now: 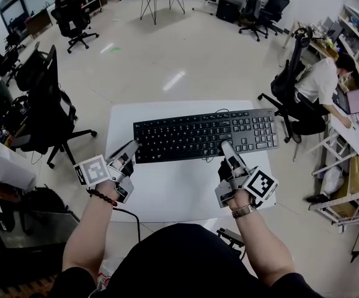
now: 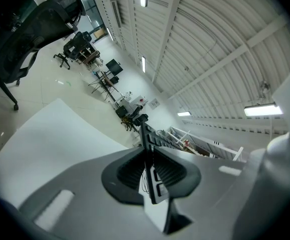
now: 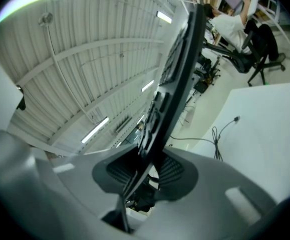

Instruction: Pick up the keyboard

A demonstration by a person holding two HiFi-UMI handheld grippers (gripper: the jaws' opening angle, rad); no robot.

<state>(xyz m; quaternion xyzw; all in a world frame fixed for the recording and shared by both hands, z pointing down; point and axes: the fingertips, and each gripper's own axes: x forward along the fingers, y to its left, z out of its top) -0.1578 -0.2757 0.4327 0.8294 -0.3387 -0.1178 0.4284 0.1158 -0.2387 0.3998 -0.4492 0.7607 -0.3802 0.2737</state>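
Black keyboard is clamped at its near edge by left gripper and right gripper, seemingly lifted clear of the table.

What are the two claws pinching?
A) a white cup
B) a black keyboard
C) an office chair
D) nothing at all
B: the keyboard is pinched along its near edge by both the left claw and the right claw, and each claw's own view shows its thin edge squeezed between the pads.
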